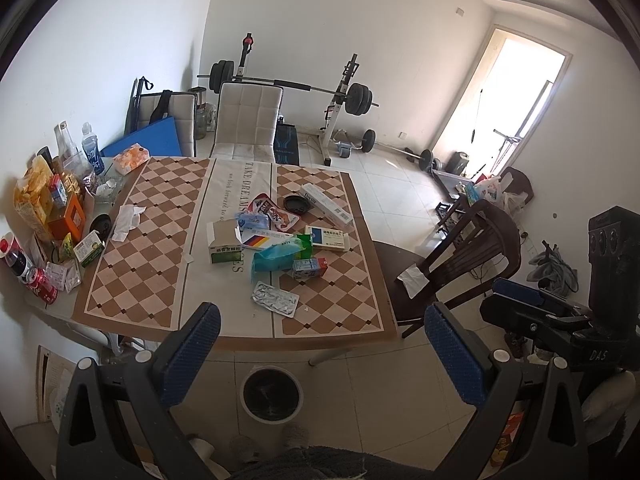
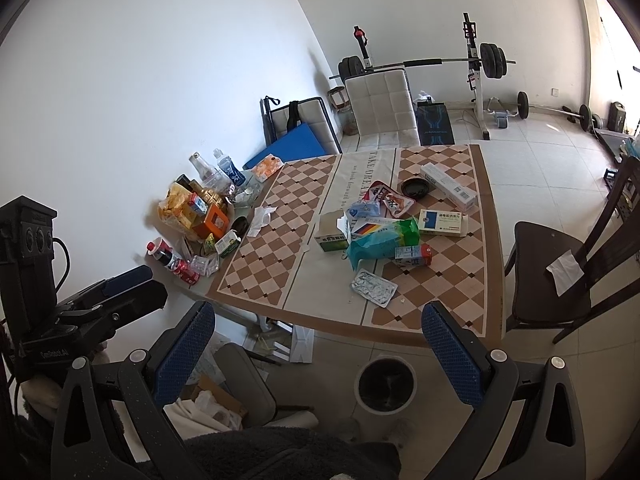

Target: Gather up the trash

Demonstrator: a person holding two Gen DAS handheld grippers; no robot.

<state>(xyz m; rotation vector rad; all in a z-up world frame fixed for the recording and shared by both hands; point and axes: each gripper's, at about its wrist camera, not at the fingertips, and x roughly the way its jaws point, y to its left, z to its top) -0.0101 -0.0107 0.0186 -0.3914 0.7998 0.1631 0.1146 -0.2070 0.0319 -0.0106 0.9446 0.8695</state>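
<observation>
Both hand-held grippers, left (image 1: 320, 344) and right (image 2: 316, 340), gape empty; the pill sheet (image 1: 275, 299) lies nearest, frame centre, above the bin (image 1: 272, 394).

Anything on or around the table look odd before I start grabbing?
Yes: a white tissue lies on the dark chair seat, away from the table litter. A green-and-white box sits torn open mid-table.
</observation>
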